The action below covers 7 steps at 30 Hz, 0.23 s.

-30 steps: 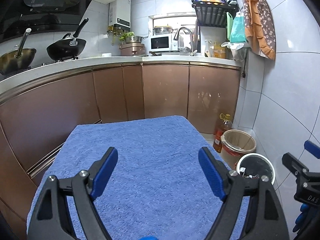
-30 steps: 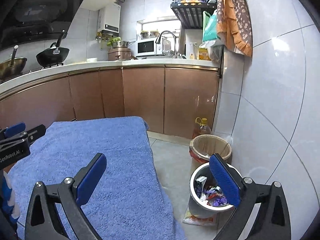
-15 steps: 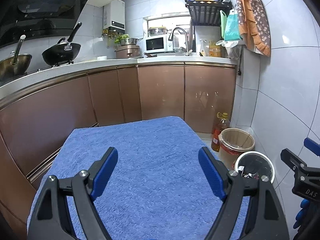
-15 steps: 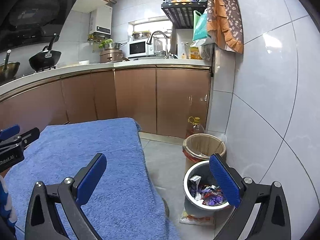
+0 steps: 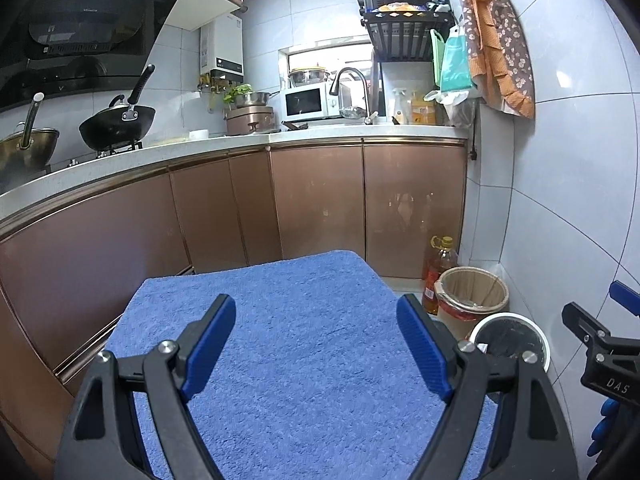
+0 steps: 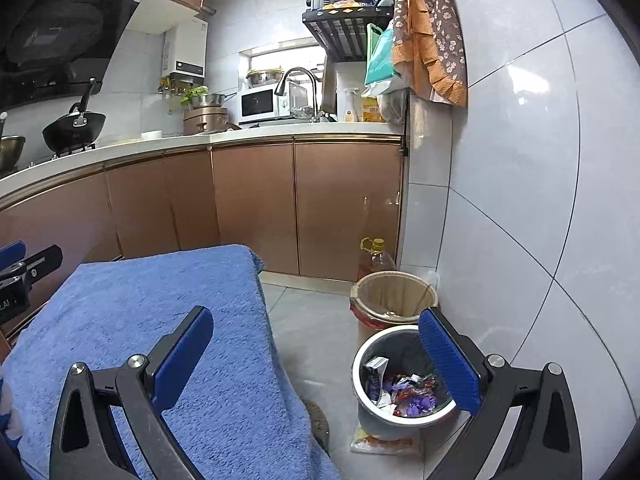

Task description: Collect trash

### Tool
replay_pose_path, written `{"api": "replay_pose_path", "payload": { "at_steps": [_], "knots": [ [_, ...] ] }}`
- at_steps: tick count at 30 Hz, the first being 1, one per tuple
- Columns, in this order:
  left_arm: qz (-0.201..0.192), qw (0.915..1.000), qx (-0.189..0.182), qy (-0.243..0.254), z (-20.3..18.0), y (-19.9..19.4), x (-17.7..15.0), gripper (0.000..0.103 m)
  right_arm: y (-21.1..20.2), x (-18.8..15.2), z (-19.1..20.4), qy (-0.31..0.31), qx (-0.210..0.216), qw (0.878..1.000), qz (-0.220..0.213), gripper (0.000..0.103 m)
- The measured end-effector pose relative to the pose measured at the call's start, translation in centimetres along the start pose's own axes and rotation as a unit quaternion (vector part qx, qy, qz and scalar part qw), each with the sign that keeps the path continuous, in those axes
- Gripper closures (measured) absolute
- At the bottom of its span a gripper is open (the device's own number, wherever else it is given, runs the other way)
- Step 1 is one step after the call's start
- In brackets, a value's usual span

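Over the blue towel (image 5: 304, 360), left claw (image 5: 316, 344) & right claw (image 6: 316, 356) both spread apart, nothing btwn. Trash (image 6: 408, 394) sits in the white bin (image 6: 366, 408) on floor, right of towel.

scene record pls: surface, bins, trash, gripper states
surface: blue towel, no trash visible on it
near bin: grey bin on floor right of towel, holds wrappers
far bin: lined bin behind it, by wall
beside far bin: oil bottle
left gripper: open, nothing held
right gripper: open, nothing held
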<state>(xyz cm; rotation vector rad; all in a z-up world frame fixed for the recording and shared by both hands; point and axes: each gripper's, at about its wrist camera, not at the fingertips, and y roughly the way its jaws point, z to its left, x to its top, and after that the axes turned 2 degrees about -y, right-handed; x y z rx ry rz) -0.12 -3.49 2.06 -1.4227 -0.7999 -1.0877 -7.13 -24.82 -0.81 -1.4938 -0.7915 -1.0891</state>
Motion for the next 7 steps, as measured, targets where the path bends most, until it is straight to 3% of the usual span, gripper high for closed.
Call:
{"api": "replay_pose_path", "payload": {
  "at_steps": [7],
  "knots": [
    [0.006, 1.0, -0.001, -0.003, -0.16, 0.35, 0.08, 0.021, 0.26, -0.01, -0.3, 0.004, -0.003, 1.0, 0.0, 0.0]
  ]
}}
